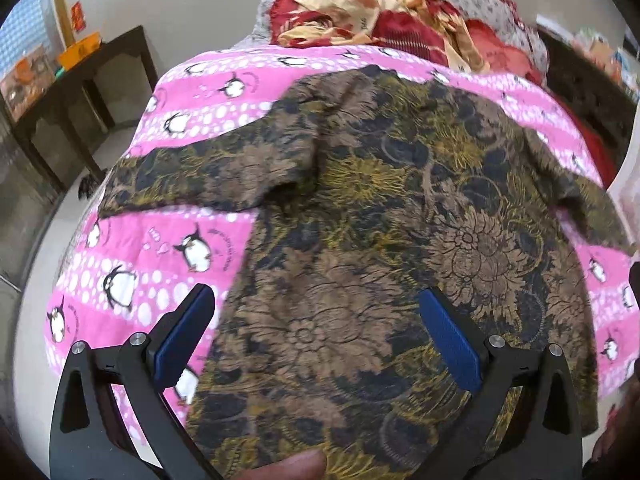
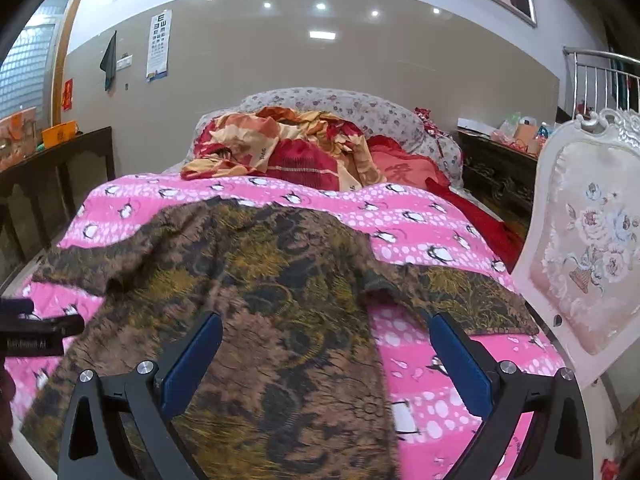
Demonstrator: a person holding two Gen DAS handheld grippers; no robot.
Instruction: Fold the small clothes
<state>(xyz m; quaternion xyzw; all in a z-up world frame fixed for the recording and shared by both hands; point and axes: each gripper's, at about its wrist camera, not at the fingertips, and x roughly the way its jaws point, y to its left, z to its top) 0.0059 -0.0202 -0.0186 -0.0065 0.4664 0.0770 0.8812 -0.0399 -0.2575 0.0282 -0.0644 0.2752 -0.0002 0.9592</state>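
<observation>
Left wrist view: we log left tongs [image 1: 316, 312] and right tongs [image 2: 326, 338] released, empty, both above the floral garment's [image 1: 380, 220] near hem, its long axis running away across the bed [image 1: 192, 120].

Pink penguin quilt [image 2: 420, 220], crumpled red-gold bedding [image 2: 288, 140], white floral chair [image 2: 580, 248], eye chart [image 2: 159, 44].

Left wrist view: looking steeply down from close above the brown floral garment [image 1: 360, 220], left gripper [image 1: 316, 308] fingers framing the bottom edge, pink penguin quilt [image 1: 188, 120] filling the surroundings, dark side table [image 1: 80, 92] showing at far left.

Right wrist view: facing more level along the bed toward the headboard wall, right gripper [image 2: 326, 336] at the bottom edge, white chair [image 2: 580, 240] close on the right.

Sharing garment [image 2: 256, 264], quilt [image 2: 420, 220], and the red-and-gold bedding pile [image 1: 384, 12] [image 2: 288, 140] at the far end.
</observation>
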